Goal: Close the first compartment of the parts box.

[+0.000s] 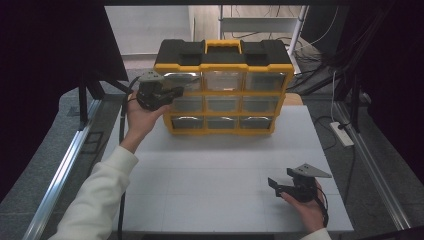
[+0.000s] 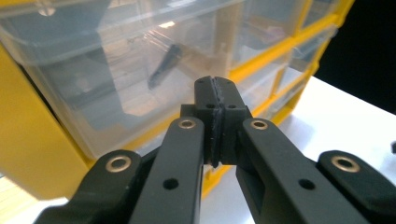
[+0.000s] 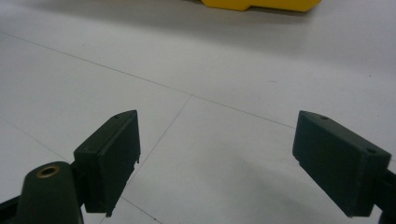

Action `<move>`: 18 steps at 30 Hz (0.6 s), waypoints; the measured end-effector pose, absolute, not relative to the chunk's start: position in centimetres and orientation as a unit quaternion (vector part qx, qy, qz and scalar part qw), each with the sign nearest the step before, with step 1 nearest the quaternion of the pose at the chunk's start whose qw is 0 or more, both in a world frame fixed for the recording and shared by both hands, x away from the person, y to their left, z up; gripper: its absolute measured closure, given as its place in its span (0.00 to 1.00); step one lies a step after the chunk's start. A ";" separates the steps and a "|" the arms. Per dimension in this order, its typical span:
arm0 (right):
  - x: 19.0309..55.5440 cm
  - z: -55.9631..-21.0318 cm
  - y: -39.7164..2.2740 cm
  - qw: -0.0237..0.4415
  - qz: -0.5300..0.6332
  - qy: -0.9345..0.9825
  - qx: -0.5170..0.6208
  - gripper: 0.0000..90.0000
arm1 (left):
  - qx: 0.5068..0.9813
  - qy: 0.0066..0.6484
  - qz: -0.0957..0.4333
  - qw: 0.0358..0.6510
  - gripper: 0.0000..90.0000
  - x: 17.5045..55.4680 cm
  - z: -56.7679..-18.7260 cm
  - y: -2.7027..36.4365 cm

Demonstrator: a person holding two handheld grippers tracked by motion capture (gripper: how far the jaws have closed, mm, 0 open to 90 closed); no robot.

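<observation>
A yellow and black drawer organizer with clear drawers stands at the back of the white table. My left gripper is held up against its left column, at about the level of the top-left drawer. In the left gripper view the jaws of my left gripper are pressed together with nothing between them, just in front of that clear drawer. A dark slender shape shows through the drawer wall. My right gripper rests low at the front right, and my right gripper stands open over bare table.
Metal rails run along the left side and the right side of the table. A white power strip with cables lies past the right edge. The organizer's yellow base is far ahead of the right gripper.
</observation>
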State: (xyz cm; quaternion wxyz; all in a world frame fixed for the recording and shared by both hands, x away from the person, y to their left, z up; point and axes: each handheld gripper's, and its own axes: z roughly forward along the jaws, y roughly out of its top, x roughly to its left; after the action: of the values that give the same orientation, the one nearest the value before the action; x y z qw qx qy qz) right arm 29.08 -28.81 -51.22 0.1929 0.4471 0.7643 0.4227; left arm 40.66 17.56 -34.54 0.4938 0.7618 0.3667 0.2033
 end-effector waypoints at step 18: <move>29.3 -51.3 -28.7 0.191 0.417 0.768 0.447 0.18 | 0.766 0.347 0.192 0.506 0.99 34.0 -37.2 19.1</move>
State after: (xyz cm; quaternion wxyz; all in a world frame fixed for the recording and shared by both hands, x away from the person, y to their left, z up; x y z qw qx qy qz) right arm 29.26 -28.68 -51.32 0.1913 0.4470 0.7678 0.4172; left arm 34.03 19.14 -37.21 0.5058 0.7660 0.3473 0.1920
